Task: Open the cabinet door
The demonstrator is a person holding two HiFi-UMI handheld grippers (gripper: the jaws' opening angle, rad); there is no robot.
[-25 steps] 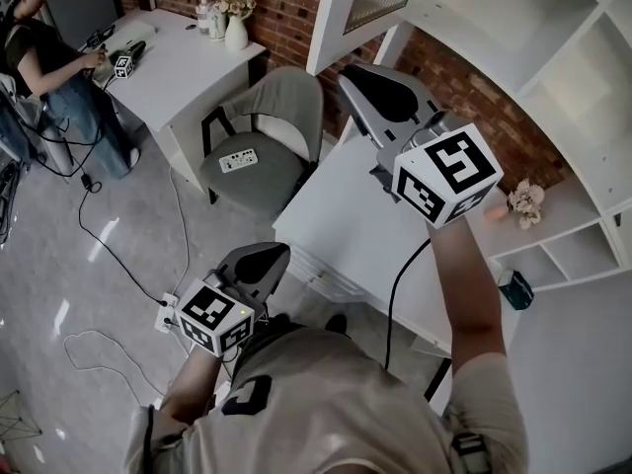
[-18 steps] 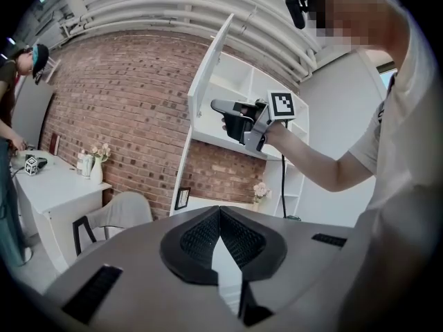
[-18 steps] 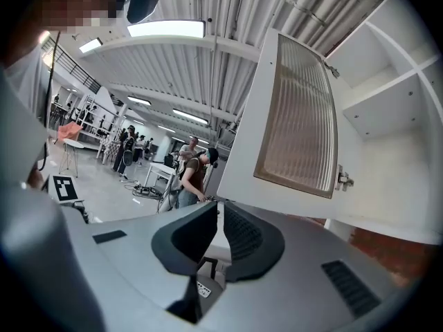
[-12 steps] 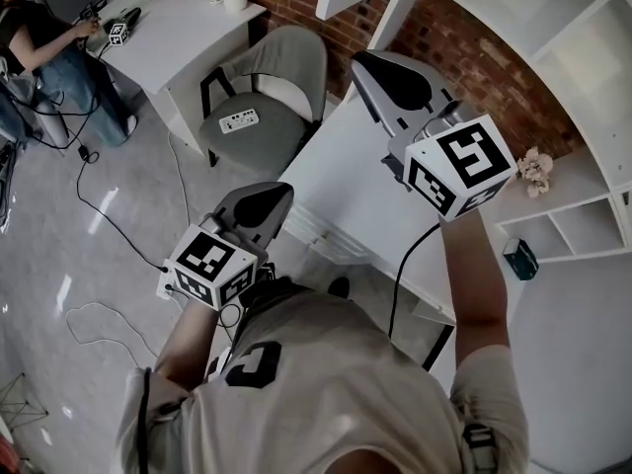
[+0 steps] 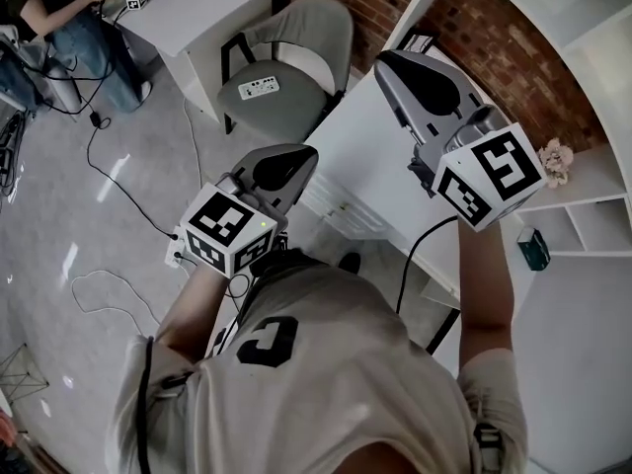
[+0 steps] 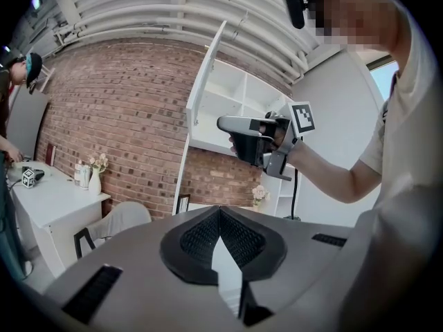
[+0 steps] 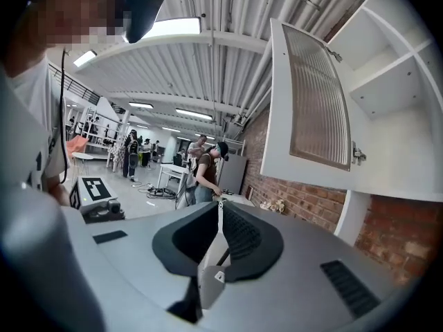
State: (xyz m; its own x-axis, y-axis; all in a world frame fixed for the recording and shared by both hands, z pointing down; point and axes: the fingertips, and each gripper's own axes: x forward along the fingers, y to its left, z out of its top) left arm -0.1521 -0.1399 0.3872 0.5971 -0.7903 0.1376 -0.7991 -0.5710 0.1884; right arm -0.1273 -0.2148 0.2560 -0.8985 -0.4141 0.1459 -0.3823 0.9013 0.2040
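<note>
The white cabinet door has a ribbed glass panel and stands swung open above the shelves; its small handle is at the lower edge. The left gripper view shows the door edge-on. My right gripper is shut on nothing and hangs below and left of the door, apart from it. In the head view the right gripper is over the white desk. My left gripper is shut and empty, held low beside the desk's front corner in the head view.
A white desk lies under the right gripper, with a grey chair at its end. Open shelves at the right hold a flower and a teal box. Another person works at a far table. Cables run over the floor.
The right gripper has come down and away from the open door. The head view has tipped down, so the door has slid off its top edge. The left gripper has hardly moved.
</note>
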